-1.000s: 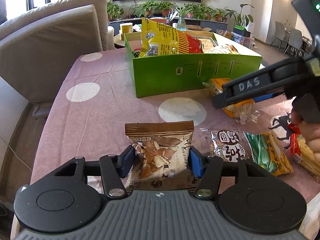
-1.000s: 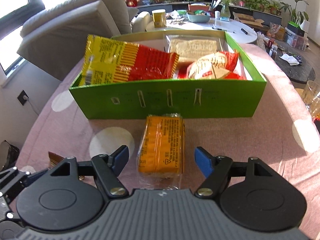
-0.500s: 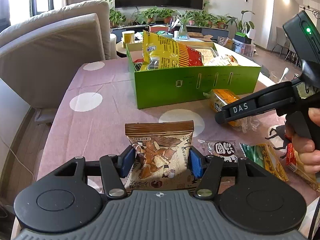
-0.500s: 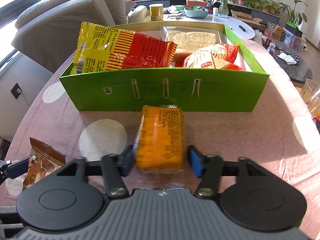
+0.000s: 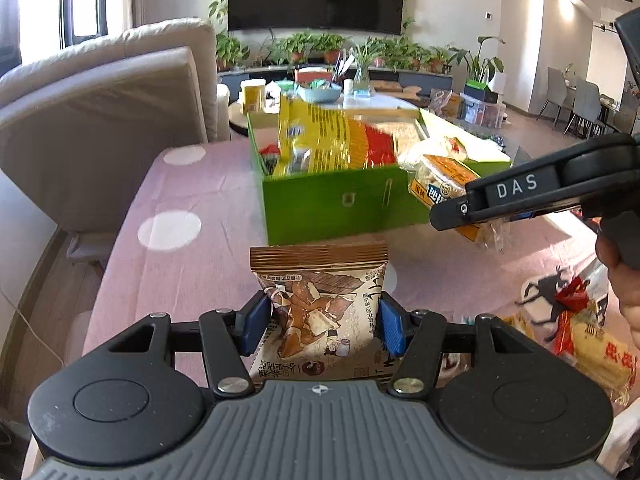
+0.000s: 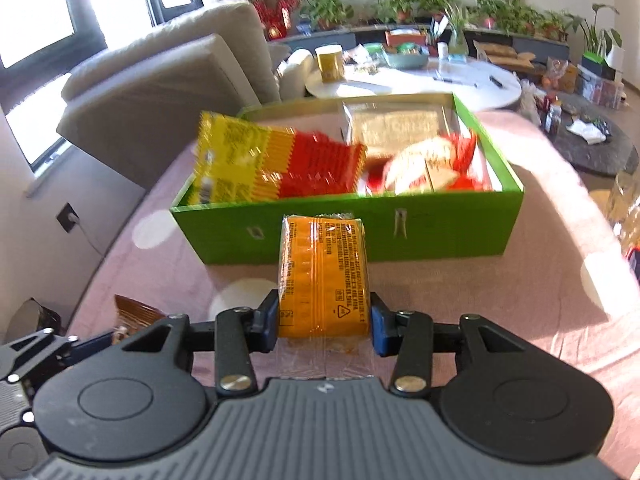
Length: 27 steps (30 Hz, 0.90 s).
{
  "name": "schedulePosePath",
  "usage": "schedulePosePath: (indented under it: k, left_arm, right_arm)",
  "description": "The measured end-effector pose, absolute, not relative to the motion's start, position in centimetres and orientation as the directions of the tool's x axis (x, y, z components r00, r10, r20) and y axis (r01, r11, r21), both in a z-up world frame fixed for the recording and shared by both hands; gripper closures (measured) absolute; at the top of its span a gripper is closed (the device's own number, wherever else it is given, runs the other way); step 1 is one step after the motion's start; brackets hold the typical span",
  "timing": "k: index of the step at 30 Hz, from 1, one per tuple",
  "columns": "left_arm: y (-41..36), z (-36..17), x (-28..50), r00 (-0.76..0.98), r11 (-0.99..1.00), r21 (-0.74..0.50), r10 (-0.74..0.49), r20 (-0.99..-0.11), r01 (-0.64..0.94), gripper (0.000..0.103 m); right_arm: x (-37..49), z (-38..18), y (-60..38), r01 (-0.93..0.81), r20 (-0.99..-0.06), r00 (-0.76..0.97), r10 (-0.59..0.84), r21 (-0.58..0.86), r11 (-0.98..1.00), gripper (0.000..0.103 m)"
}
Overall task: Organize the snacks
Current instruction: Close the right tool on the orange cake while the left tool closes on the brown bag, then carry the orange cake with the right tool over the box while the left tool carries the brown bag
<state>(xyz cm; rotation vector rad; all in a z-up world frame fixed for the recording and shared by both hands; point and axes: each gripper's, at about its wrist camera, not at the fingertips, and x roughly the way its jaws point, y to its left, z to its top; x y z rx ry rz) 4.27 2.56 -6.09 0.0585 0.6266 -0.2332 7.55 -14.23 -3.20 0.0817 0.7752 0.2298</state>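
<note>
A brown snack bag [image 5: 320, 308] stands upright between the blue pads of my left gripper [image 5: 322, 320], which is shut on it low over the pink dotted tablecloth. My right gripper [image 6: 324, 320] has its jaws closing, and both pads press the sides of an orange wrapped packet [image 6: 324, 272] held off the table just in front of the green box [image 6: 440, 232]. The left wrist view shows the same packet [image 5: 440, 176] at the near right corner of the box [image 5: 336, 208]. A yellow and red bag [image 6: 272, 168] and other snacks fill the box.
Several loose snack packs [image 5: 592, 344] lie on the table's right side under a person's hand. A grey sofa [image 5: 100, 120] runs along the left edge. A round white table [image 6: 420, 76] with clutter stands behind the box. A glass [image 6: 628, 200] stands at the far right.
My right gripper's jaws have closed onto the orange packet and raised it off the cloth toward the box. My left gripper keeps its hold on the brown bag.
</note>
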Motion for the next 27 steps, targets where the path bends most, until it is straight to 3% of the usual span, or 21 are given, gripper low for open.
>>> schedulePosePath:
  k: [16,27]
  left_arm:
    - [1.1,0.8,8.3,0.861,0.961,-0.019,-0.256,-0.439,0.276,0.049]
    - [-0.1,3.6,13.8,0.881,0.968,0.002,-0.226,-0.415,0.250,0.049]
  right_arm:
    - [10.2,2.3,-14.4,-0.215,-0.571,0.782,0.248,0.126,0.968,0.048]
    - [14.3,4.4,-15.4,-0.216,-0.519,0.811,0.272,0.166,0.962,0.048]
